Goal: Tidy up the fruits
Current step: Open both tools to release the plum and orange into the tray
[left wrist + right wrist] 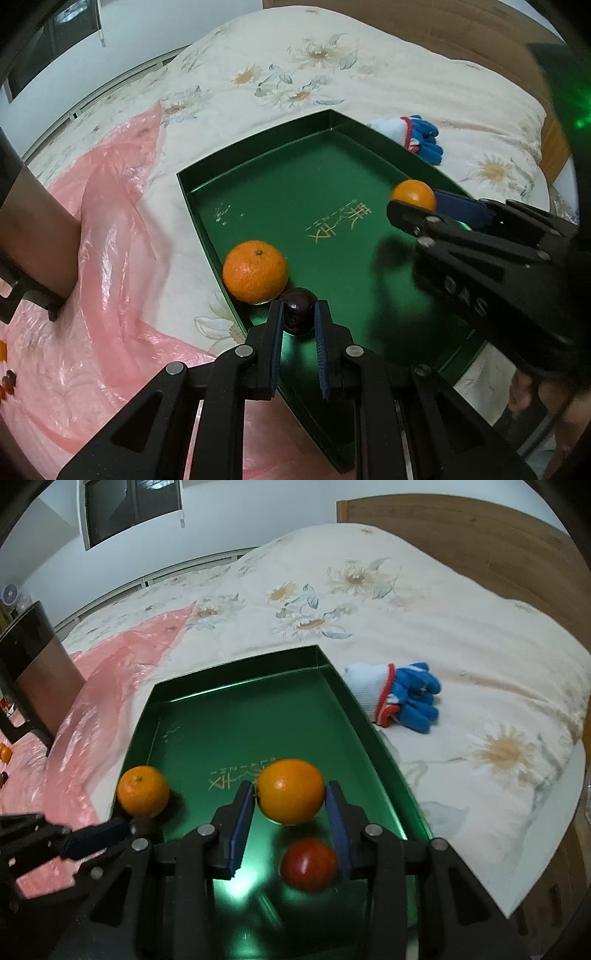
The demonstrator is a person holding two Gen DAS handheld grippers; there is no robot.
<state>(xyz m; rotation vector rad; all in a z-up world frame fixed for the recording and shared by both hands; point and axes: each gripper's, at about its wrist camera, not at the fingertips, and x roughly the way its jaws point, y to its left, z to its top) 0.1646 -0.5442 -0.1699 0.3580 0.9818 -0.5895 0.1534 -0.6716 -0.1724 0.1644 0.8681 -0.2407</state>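
A green tray [192,192] lies on the flowered bedspread. My left gripper [299,308] is shut on a small dark round fruit [298,319], just above the tray's near left corner, right beside a loose orange [255,271] that rests in the tray. In the right wrist view my right gripper [290,794] is shut on a second orange [290,788], held above the tray [236,664], its blue pads [242,812] pressing both sides. A red round fruit [308,864] lies in the tray under that gripper. The left wrist view shows the right gripper [413,206] over the tray's right side.
A pink plastic sheet [103,221] covers the bed left of the tray, with a few small fruits [5,753] at its far left. A blue and white glove [402,694] lies right of the tray. A dark box [37,672] stands at left; a wooden headboard [461,528] is behind.
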